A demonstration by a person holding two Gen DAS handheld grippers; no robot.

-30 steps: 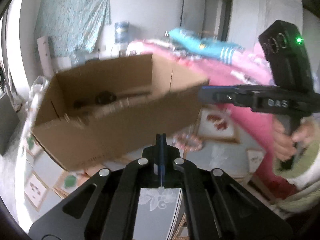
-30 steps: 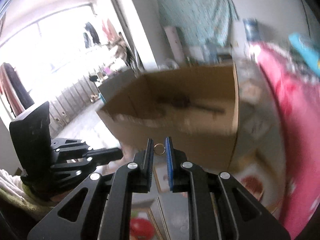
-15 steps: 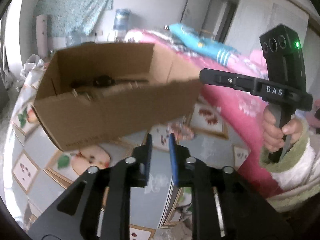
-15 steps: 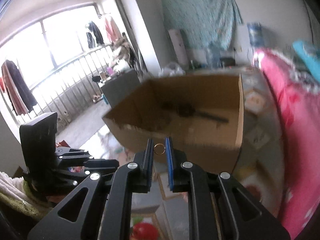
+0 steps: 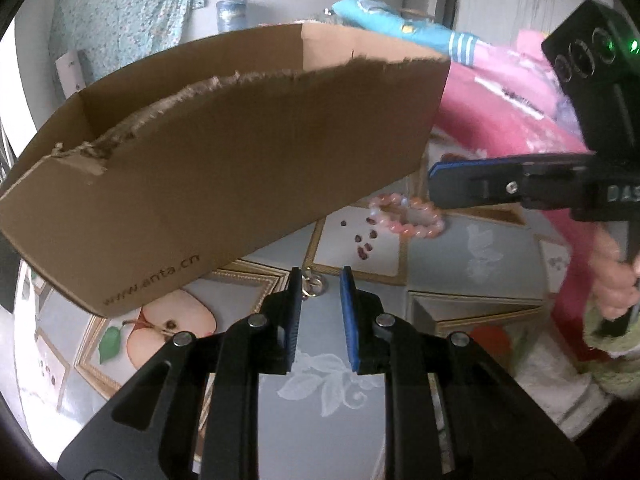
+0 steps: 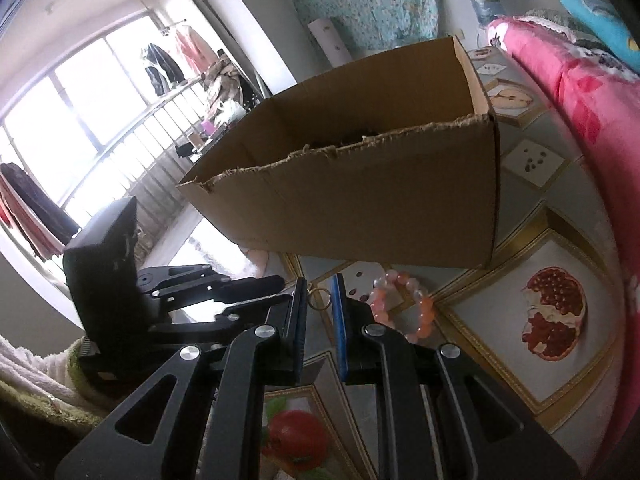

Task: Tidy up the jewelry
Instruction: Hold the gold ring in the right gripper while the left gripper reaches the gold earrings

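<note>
A brown cardboard box (image 5: 224, 160) stands on the fruit-print tablecloth (image 5: 460, 264); it also shows in the right wrist view (image 6: 380, 200). A pink bead bracelet (image 5: 408, 216) lies on the cloth by the box's near right corner, also in the right wrist view (image 6: 404, 304). A small gold ring (image 5: 314, 286) lies on the cloth between the tips of my open left gripper (image 5: 320, 288). My right gripper (image 6: 320, 300) is shut on a small gold ring (image 6: 319, 300), low over the cloth beside the bracelet. The box's contents are mostly hidden.
A pink quilt (image 6: 580, 92) and a blue pillow (image 5: 400, 28) border the cloth on the right. A window with railings (image 6: 100, 128) is at the left. My right gripper's body (image 5: 560, 188) crosses the left wrist view.
Both grippers have dropped toward the cloth in front of the box. My left gripper has opened from shut. The right gripper still holds its ring.
</note>
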